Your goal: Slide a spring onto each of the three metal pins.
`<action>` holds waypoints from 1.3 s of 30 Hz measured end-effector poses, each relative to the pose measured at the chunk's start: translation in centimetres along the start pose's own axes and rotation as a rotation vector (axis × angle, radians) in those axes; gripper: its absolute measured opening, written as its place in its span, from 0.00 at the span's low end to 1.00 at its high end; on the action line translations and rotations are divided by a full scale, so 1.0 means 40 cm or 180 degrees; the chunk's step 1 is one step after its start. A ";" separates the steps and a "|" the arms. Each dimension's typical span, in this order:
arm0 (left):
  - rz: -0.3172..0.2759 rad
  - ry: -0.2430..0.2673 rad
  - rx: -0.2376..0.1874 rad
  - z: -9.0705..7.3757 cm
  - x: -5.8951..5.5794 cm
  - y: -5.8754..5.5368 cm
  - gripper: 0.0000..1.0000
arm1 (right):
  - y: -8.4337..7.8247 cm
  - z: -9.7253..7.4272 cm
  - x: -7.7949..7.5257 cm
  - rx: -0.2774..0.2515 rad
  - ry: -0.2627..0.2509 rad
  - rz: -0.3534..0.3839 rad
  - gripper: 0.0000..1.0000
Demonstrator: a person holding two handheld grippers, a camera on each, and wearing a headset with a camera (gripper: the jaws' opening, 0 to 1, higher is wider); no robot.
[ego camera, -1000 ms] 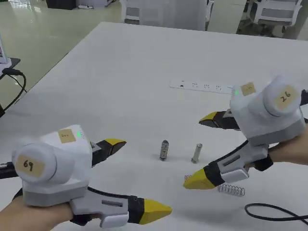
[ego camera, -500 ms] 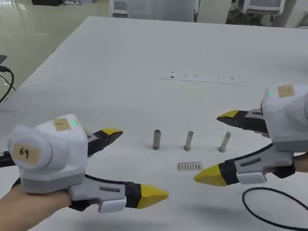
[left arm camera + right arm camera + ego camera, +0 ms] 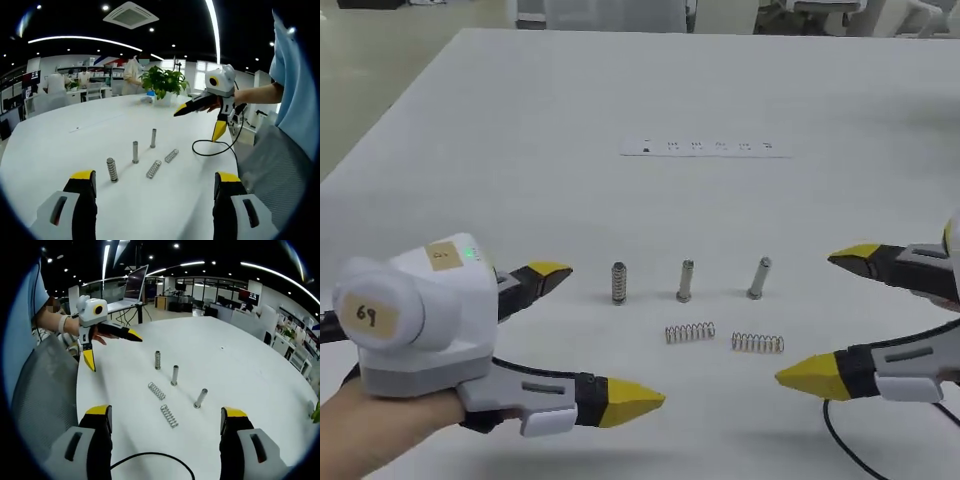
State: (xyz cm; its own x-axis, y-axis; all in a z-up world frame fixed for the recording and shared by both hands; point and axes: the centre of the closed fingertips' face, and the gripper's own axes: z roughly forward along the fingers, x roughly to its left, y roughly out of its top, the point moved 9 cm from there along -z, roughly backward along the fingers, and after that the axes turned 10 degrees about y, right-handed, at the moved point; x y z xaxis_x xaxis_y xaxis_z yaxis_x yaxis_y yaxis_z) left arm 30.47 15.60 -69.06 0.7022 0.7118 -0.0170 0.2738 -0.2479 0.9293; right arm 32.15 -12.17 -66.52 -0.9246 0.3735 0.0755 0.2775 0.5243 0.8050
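Yellow-tipped right gripper (image 3: 805, 318) (body cropped) gapes.

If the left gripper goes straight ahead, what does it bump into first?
Probably the nearer loose coiled metal spring lying on the white table, dead ahead of the yellow-tipped left gripper. Height is unclear, so it might pass above.
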 end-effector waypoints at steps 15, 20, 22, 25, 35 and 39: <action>0.0152 -0.0318 0.0069 0.085 -0.021 -0.013 0.86 | -0.050 -0.065 0.009 -0.0046 -0.0214 0.0226 0.86; 0.0197 -0.0343 0.0079 0.107 -0.018 -0.021 0.79 | -0.059 -0.073 0.013 -0.0045 -0.0234 0.0272 0.85; 0.0232 -0.0349 0.0075 0.114 -0.017 -0.024 0.74 | -0.061 -0.075 0.014 -0.0051 -0.0239 0.0291 0.85; 0.0256 -0.0357 0.0091 0.126 -0.016 -0.030 0.67 | -0.064 -0.078 0.016 -0.0036 -0.0247 0.0297 0.84; 0.0332 -0.0333 0.0146 0.166 -0.008 -0.055 0.48 | -0.062 -0.085 0.021 -0.0058 -0.0275 0.0327 0.83; 0.0332 -0.0319 0.0166 0.177 -0.005 -0.064 0.42 | -0.061 -0.089 0.023 -0.0079 -0.0282 0.0337 0.83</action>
State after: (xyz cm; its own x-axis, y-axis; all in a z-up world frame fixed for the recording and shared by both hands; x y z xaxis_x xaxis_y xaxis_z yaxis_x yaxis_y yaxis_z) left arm 34.29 11.45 -74.04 0.7899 0.6120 0.0394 0.2280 -0.3527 0.9075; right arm 29.69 -15.83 -66.30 -0.8634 0.4924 0.1095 0.3648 0.4596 0.8098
